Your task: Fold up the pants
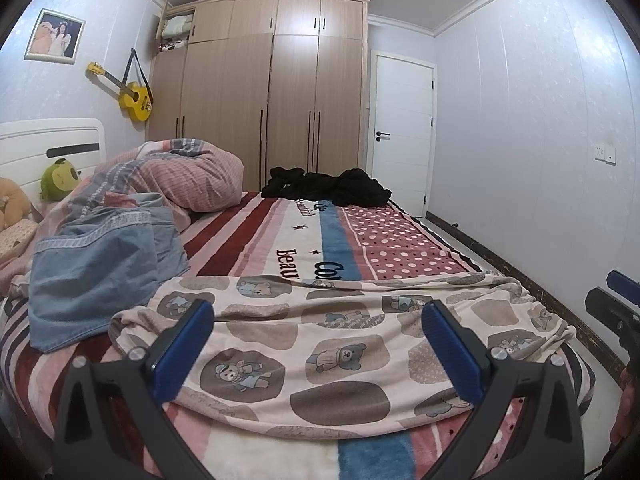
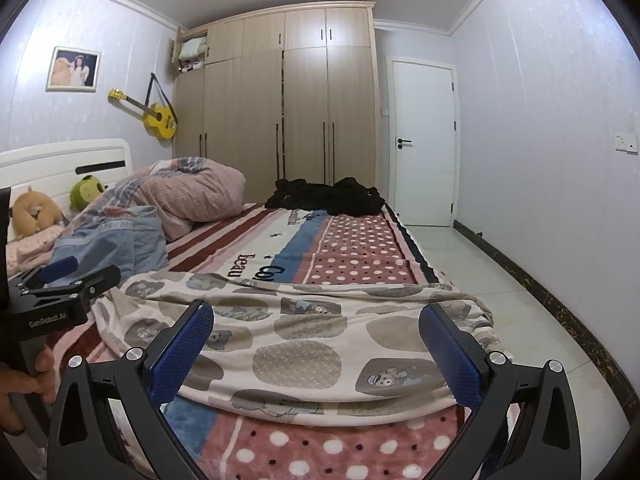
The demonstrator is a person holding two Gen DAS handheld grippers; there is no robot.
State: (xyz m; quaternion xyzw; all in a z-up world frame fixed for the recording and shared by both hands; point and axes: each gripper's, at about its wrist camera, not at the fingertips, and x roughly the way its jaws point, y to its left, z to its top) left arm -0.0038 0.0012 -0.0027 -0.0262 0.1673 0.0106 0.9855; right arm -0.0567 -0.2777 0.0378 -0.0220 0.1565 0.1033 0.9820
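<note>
left gripper (image 1: 318,320): black angular frame, textured blue pads, silver screws | right gripper (image 2: 316,322): same build | white "GenRobot.AI" lettering on left body

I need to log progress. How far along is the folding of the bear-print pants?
The bear-print pants lie spread across the bed, apparently folded over once. Nothing is in hand: left gripper and right gripper are both open above them. Further folds remain.
</note>
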